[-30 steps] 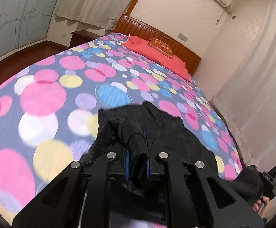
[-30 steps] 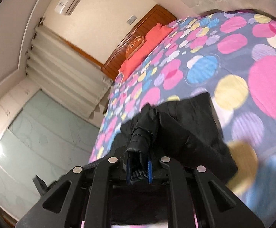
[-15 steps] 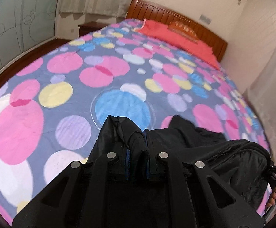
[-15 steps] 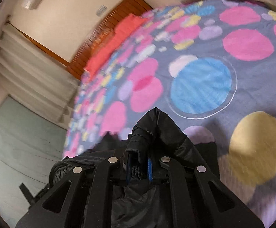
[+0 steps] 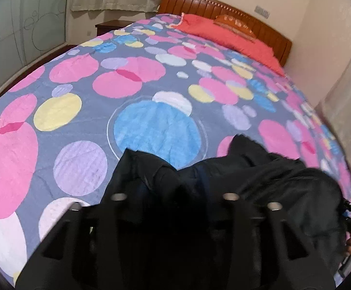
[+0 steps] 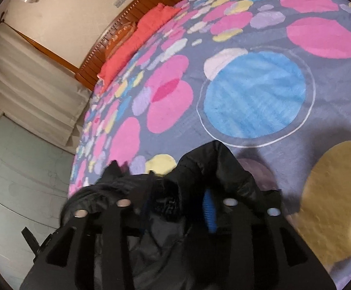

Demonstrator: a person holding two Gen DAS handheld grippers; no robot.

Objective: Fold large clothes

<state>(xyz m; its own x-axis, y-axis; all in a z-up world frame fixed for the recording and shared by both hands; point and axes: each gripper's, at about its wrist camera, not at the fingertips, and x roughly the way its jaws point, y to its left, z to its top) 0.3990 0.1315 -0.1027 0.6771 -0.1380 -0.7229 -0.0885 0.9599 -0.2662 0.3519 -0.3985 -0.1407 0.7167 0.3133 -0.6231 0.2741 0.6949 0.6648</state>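
We are carrying the black jacket [image 5: 267, 188] over the foot of the spotted bed [image 5: 151, 91], each hand-held gripper tilted forward and low above the quilt, so we judge the fold is being laid down. The left hand-held gripper [image 5: 173, 207] is buried in dark fabric and we cannot tell its state; the right hand-held gripper [image 6: 177, 205] stands parted, jacket cloth bunched loosely between. Next, we should set the fold flat and smooth it.

Black jacket [image 6: 214, 169]: slightly glossy, quilted synthetic cloth. Bedspread [image 5: 151, 125]: soft matt cloth, faintly ribbed. Headboard [image 5: 223, 12], upper frame: polished wood. Tongs' frames look matt black plastic.
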